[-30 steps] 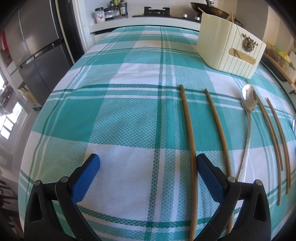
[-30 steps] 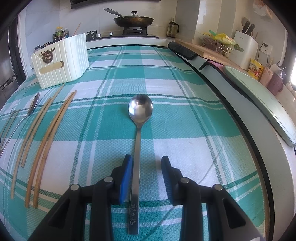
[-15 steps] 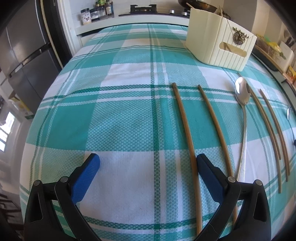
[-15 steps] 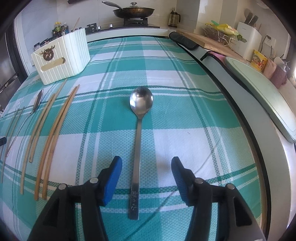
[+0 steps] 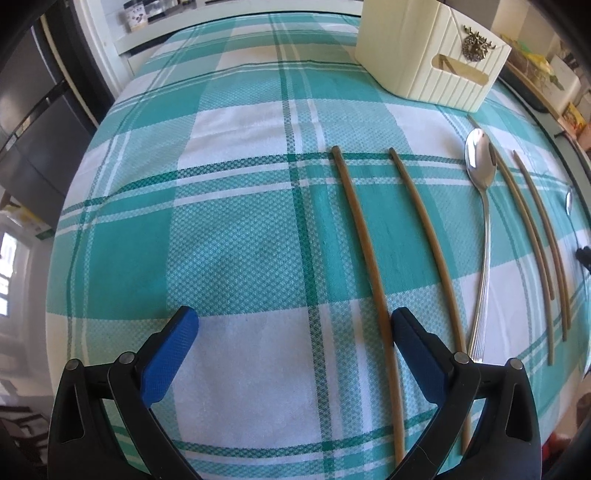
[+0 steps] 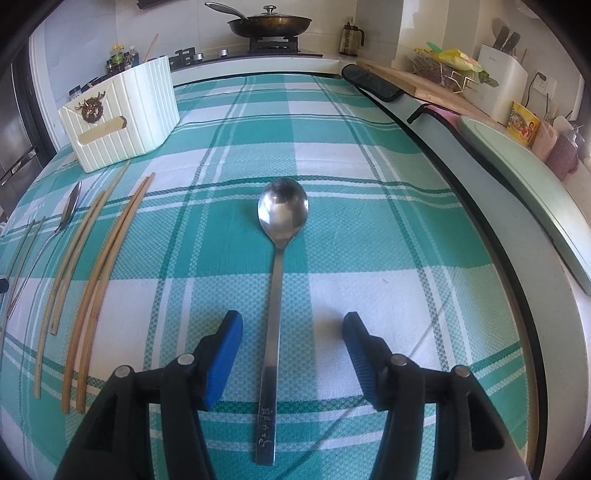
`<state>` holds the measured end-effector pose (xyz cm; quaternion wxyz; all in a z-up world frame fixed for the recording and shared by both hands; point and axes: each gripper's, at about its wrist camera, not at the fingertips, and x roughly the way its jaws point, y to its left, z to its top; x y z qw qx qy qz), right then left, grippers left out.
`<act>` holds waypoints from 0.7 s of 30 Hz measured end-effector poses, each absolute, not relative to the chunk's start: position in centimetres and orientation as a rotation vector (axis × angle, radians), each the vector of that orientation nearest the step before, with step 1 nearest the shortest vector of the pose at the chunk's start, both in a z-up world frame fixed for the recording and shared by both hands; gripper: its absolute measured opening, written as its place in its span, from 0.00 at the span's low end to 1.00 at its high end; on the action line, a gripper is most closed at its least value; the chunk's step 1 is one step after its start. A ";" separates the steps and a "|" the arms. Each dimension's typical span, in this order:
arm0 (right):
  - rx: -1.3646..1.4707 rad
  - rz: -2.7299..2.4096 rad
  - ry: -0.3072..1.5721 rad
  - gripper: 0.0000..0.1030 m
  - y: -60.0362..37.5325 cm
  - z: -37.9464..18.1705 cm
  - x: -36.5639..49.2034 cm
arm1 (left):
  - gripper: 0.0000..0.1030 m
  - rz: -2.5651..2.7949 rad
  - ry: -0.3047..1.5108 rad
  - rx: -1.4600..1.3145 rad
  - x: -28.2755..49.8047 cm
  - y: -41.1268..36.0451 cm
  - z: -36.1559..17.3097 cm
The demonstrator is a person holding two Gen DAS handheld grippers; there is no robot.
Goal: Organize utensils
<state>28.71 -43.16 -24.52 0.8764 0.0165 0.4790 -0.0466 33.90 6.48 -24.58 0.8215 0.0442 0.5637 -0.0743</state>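
Observation:
My right gripper [image 6: 292, 319] is open, and the handle of a steel spoon [image 6: 282, 214] lies flat between its blue pads without touching either one. Left of it lie several bamboo chopsticks [image 6: 110, 254] and a second spoon [image 6: 70, 208], below a cream ribbed utensil holder [image 6: 122, 118]. My left gripper [image 5: 294, 317] is wide open low over the checked cloth. One chopstick [image 5: 364, 251] runs just inside its right finger. A second chopstick [image 5: 424, 229], the spoon [image 5: 480, 162] and another chopstick pair [image 5: 528, 229] lie further right. The holder [image 5: 424, 55] stands behind them.
The green-and-white cloth [image 6: 369, 229] ends at a black-edged counter rim on the right, with a pale green board [image 6: 524, 177] and a dark mat [image 6: 373, 83] beyond. A lidded pan [image 6: 267, 24] sits on the stove at the back. A grey fridge [image 5: 29, 122] stands past the table's left edge.
My right gripper's jaws have spread from close beside the spoon handle to well apart. My left gripper has rolled and shifted a little over the cloth, still open.

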 end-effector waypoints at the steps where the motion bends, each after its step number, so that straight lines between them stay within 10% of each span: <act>1: 0.037 -0.096 0.998 0.56 -43.2 -24.5 28.7 | 1.00 -0.158 1.206 0.096 34.2 6.5 -24.6; 21: 0.039 -0.126 0.979 0.60 -42.9 -24.9 37.4 | 0.86 -0.143 1.241 0.086 40.7 4.0 -23.9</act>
